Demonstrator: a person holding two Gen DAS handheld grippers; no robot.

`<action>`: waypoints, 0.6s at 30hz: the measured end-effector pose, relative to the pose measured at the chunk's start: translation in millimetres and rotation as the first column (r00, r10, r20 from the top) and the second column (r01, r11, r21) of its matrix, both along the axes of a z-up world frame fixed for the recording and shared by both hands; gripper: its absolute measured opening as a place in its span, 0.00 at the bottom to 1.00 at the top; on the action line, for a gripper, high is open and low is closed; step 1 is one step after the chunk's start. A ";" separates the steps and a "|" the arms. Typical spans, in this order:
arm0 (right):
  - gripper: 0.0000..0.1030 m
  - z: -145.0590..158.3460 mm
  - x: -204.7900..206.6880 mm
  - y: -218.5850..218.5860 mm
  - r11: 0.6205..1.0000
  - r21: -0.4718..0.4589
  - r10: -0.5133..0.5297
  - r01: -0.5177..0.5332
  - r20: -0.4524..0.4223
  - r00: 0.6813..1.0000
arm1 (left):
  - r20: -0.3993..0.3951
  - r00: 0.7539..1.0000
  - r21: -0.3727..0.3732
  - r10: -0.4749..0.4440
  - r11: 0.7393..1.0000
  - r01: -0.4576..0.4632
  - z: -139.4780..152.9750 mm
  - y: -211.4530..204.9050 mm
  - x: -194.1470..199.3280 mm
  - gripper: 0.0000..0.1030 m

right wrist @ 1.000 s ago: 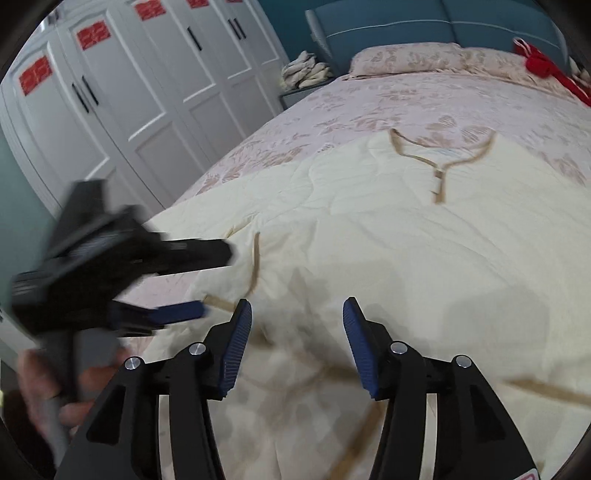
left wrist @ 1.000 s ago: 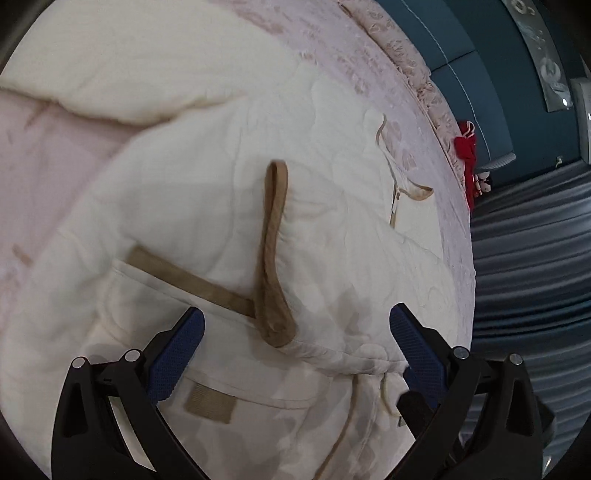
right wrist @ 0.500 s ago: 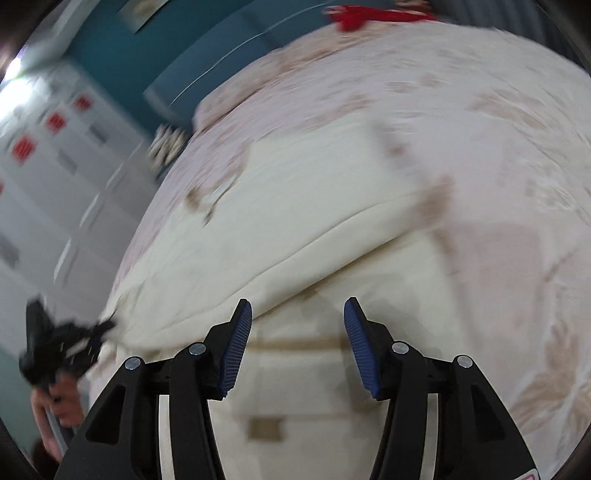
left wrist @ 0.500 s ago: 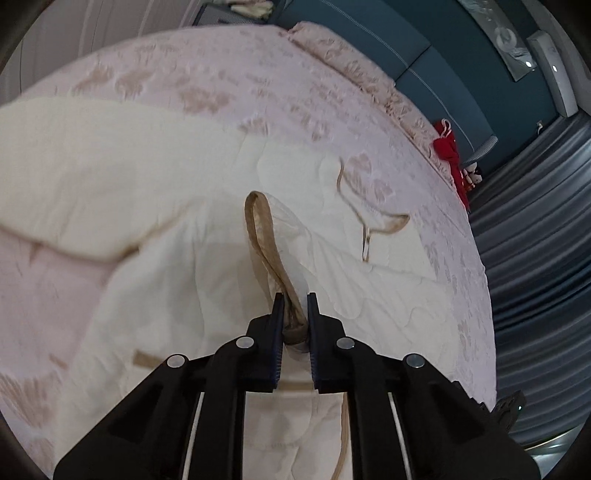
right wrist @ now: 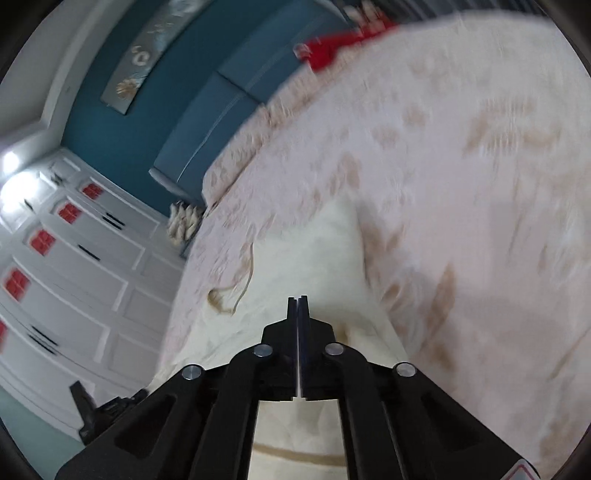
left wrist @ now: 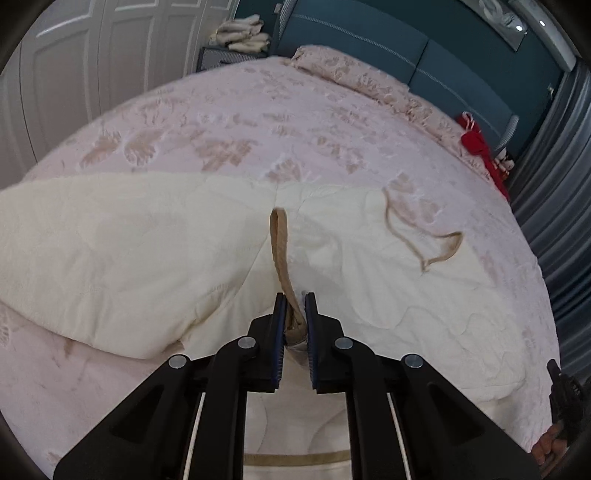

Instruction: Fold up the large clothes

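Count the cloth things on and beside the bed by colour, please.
Cream: 2, the garment and the folded stack on the nightstand.
Pink: 2, the bedspread and the pillow.
Red: 1, the red cloth.
Total: 5.

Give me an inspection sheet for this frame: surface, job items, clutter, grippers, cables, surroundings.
Surface: bed with pink leaf-print cover.
Job's things: cream garment with tan trim spread on the bed, partly folded.
Clutter: red cloth near the headboard; folded pile on the nightstand.
Grippers: left gripper shut on the garment's tan trim; right gripper shut, its catch on the fabric unclear.
Cables: nothing seen.
Surroundings: white wardrobe, teal headboard, grey curtain.
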State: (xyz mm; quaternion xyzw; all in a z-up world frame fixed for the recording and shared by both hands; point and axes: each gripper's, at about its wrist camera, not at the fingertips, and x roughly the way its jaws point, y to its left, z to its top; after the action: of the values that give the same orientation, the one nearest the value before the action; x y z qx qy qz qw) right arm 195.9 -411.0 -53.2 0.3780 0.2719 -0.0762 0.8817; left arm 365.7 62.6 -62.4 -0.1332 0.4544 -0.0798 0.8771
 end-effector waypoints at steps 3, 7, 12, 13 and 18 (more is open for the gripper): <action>0.01 -9.9 10.3 -3.6 0.999 -0.051 -0.001 -0.004 -0.090 0.996 | -0.033 0.999 0.011 0.014 1.000 -0.014 -21.7 1.2 -1.3 0.09; 0.12 -21.1 4.9 11.7 0.995 -0.007 0.093 -0.095 -0.149 0.985 | -0.056 0.998 -0.002 0.024 1.000 -0.024 -37.1 5.8 -1.8 0.09; 0.43 -45.0 11.5 15.4 0.988 0.060 0.149 -0.141 -0.166 0.975 | -0.057 0.998 0.021 0.017 1.000 -0.016 -36.2 0.8 0.8 0.09; 0.46 -53.1 19.0 11.4 0.982 0.119 0.166 -0.148 -0.156 0.974 | -0.060 0.998 0.023 0.015 1.000 -0.014 -36.0 0.5 1.9 0.09; 0.11 -53.6 30.4 -6.3 0.970 0.222 0.116 -0.098 -0.070 0.991 | -0.042 0.999 0.001 0.005 1.000 -0.005 -30.7 -1.8 4.1 0.09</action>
State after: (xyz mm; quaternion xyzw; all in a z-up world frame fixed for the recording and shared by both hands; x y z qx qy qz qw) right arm 226.4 -417.3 -106.8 0.4538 0.3348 -0.0137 0.8257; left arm 369.7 60.8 -93.1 -0.1357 0.4724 -0.0747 0.8676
